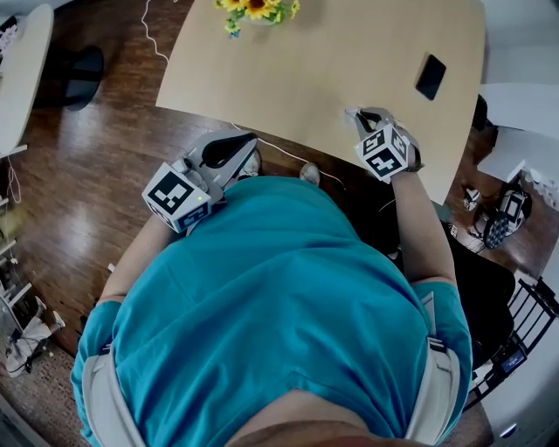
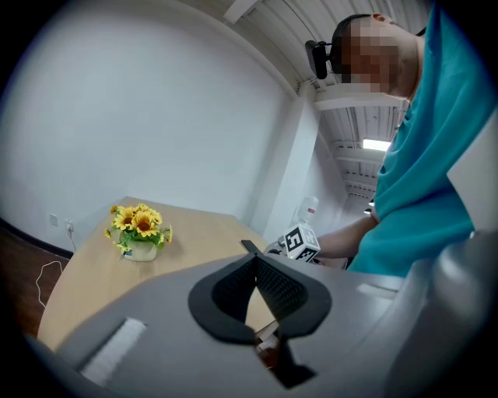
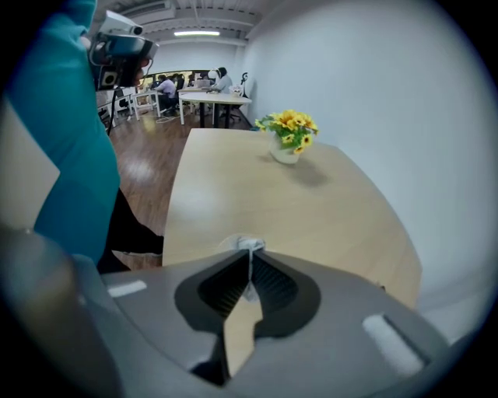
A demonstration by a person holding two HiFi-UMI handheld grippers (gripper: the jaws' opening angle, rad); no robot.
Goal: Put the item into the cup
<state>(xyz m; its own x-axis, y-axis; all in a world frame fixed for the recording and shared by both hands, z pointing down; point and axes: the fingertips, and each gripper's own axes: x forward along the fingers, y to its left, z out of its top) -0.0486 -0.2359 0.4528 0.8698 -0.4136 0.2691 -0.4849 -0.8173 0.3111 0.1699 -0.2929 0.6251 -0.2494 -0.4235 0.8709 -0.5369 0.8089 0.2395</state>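
Observation:
My right gripper [image 1: 354, 114] is over the near right part of the wooden table [image 1: 332, 70]. Its jaws are shut on a small white crumpled item [image 3: 250, 246], pinched at the very tips and held just above the tabletop. A pale round patch lies on the table right under the item; I cannot tell what it is. No cup shows clearly in any view. My left gripper [image 1: 247, 140] hangs off the table's near left edge, above the floor, jaws shut with nothing between them [image 2: 250, 250]. The right gripper's marker cube [image 2: 300, 242] shows past its tips.
A small vase of sunflowers [image 1: 255, 10] stands at the table's far side. A black phone [image 1: 430, 77] lies at the right. A white cable [image 1: 288, 155] runs on the dark wood floor along the table's near edge. My teal-shirted body fills the lower head view.

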